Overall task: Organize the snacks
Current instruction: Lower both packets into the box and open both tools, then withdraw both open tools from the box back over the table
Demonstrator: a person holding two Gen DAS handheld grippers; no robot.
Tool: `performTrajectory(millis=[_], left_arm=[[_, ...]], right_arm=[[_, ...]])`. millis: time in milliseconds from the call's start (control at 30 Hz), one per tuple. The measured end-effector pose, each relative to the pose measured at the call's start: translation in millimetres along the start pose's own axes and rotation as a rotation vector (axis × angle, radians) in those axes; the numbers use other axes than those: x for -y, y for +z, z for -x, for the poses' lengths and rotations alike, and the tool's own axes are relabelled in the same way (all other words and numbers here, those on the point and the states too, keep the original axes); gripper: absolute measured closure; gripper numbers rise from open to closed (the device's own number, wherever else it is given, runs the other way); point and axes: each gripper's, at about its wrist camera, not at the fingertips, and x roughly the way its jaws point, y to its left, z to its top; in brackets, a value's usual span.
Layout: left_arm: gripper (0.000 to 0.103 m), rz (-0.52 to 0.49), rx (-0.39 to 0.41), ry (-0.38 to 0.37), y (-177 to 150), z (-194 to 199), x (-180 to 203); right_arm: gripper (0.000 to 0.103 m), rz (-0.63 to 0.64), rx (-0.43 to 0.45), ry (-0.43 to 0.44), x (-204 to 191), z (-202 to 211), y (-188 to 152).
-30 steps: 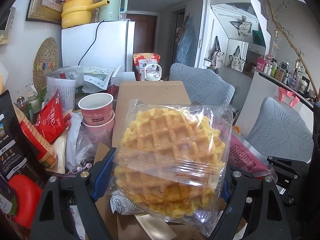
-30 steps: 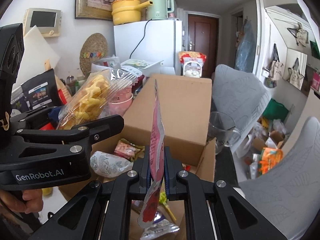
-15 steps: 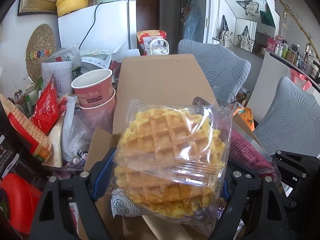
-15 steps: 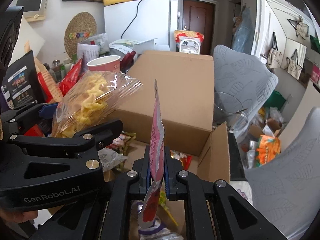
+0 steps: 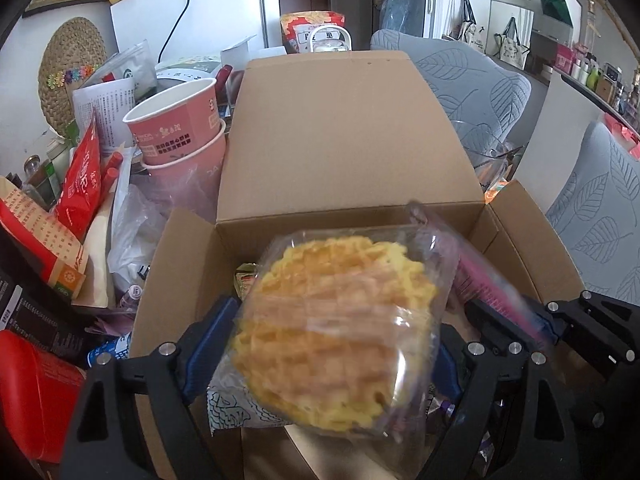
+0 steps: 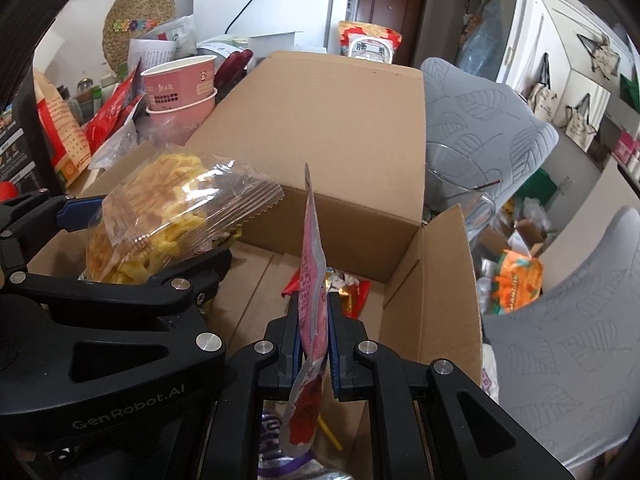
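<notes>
1. The left gripper (image 5: pixel 320 344) holds a waffle pack (image 5: pixel 340 316), a clear wrapper with yellow waffles inside, clamped between its blue-padded fingers (image 5: pixel 208 336), which stand wide apart on the pack's sides.
2. The waffle pack hangs over the open box (image 5: pixel 352 136), above its near left part; the pack looks blurred in the left wrist view.
3. The right gripper (image 6: pixel 314 332) has its fingers (image 6: pixel 294 332) nearly together, pinched on a thin pink pouch (image 6: pixel 312 280) that stands on edge, its top pointing up and its lower end hanging below the fingers.
4. The pouch is also over the box, to the right of the waffle pack; in the left wrist view it shows as a pink streak beside the pack's right edge.
5. The box's back flap stands upright and its side flaps are folded outward.
6. Inside, on the box floor, lie several small wrapped snacks (image 6: pixel 352 288), red and gold, near the far wall, and a white patterned packet (image 5: pixel 228 408) under the waffle pack.
7. Left of the box on the crowded tabletop stand two stacked pink cups (image 5: pixel 180 124), with red bags (image 5: pixel 80 176) just beside them.
8. Grey leaf-patterned chairs (image 6: pixel 488 128) stand right of the box.
</notes>
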Motion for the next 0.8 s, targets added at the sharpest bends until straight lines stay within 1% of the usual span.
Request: performTrajectory(millis=[167,200,267,433,533,667,800], left_arm=[[0.017,0.003,-0.001,0.033,-1.2,2.0,0.0],[0.017,0.006,-0.002,0.031,-0.4,2.5,-0.2],[0.017,0.01,-0.003,0.018,-0.1,5.2,0.6],[0.016,0.0,0.021,0.01,0.5,20.8,3.4],[0.016,0.01,0.04,-0.001,3.0,32.2,1.4],[0.016,0.02,0.07,0.021,6.0,49.6,-2.3],[0.016,0.033,0.102,0.019,7.6,70.6,-5.4]], right_arm=[[0.071,0.009,-0.003,-0.046,2.3,1.7,-1.1],[0.069,0.009,-0.003,-0.049,3.0,2.6,-1.2],[0.061,0.008,0.001,-0.049,4.1,5.2,-1.4],[0.059,0.007,0.018,-0.027,2.9,15.3,-2.3],[0.056,0.003,0.03,-0.027,2.6,22.8,-0.6],[0.055,-0.008,0.05,-0.032,4.5,37.1,2.1],[0.055,-0.015,0.078,-0.026,5.5,54.9,4.9]])
